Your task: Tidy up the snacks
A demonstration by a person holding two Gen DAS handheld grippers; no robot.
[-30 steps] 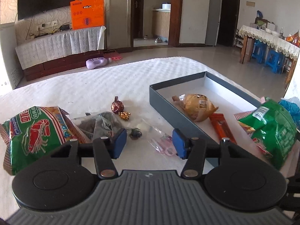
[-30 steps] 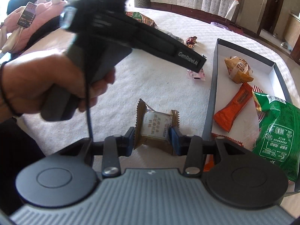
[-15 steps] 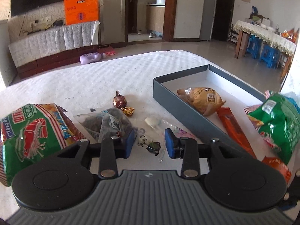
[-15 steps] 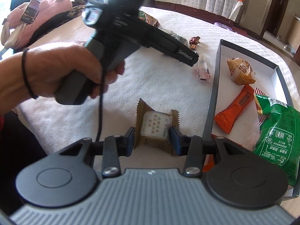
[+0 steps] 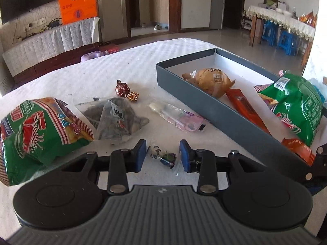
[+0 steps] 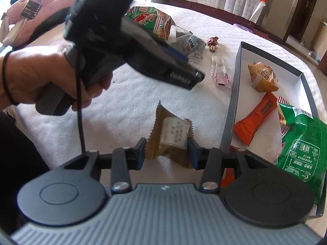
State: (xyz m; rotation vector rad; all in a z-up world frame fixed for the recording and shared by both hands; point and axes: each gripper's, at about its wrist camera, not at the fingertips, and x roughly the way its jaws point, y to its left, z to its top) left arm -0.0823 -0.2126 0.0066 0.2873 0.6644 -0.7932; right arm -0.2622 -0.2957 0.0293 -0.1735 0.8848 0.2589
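Observation:
In the left wrist view my left gripper [image 5: 162, 156] is low over the white bedcover, its blue pads closed on a small clear-wrapped candy [image 5: 165, 156]. In the right wrist view my right gripper [image 6: 166, 153] holds a brown pastry packet [image 6: 169, 136] just left of the grey box [image 6: 231, 102]. Its jaws are starting to open, with the pads still touching the packet. The box [image 5: 184, 94] holds a bun packet [image 5: 212, 80], an orange bar [image 5: 245, 108] and a green bag [image 5: 296, 106].
Loose on the cover lie a green shrimp-chip bag [image 5: 36, 134], a dark packet [image 5: 114, 116], foil chocolates [image 5: 122, 88] and a pink clear packet [image 5: 179, 116]. A person's hand [image 6: 51, 77] holds the left gripper's body [image 6: 143, 47] above the cover.
My left gripper sank a little and its jaws narrowed from wide apart onto the small candy. The right gripper kept still with the brown packet between its pads.

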